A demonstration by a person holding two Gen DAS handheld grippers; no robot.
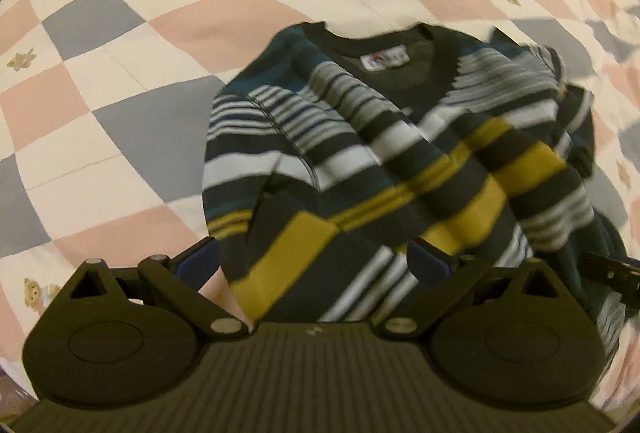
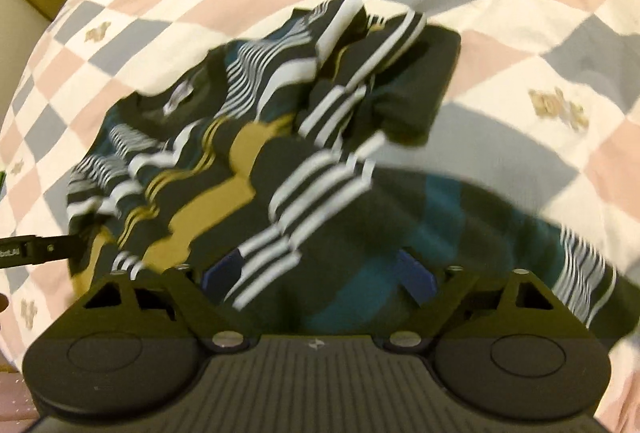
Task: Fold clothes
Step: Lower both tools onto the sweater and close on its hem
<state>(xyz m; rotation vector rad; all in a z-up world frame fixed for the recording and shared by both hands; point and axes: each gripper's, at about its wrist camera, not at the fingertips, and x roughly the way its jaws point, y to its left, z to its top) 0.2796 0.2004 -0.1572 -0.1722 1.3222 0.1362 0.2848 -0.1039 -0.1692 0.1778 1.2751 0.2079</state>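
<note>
1. Left tool (image 1: 314,261): its blue pads (image 1: 196,265) stand wide apart with the sweater's (image 1: 360,137) hem between them, the cloth running down under the tool body. Looks released to me, not pinching, though the cloth sits right in the gap, so a closing squeeze would catch that hem edge. My guess is it's parked there because the hem is the natural handle for a fold.

2. The sweater itself lies on the bed, on the checkered quilt (image 1: 120,33), collar and label (image 1: 384,61) at the far end from the tools. Stripes run white, mustard and teal. It's rumpled and the frames are blurry, so it's probably mid-shuffle.

3. Over on the right side a sleeve (image 2: 384,65) is bunched and doubled over onto the body. That could be a fold half made or just a messy heap waiting to be flattened; I can't tell which.

4. Right tool (image 2: 320,273): pads also spread, dark and teal cloth draped across the gap. Reads as released too, sitting low over the hem near its partner, likely so both can take the same edge.
</note>
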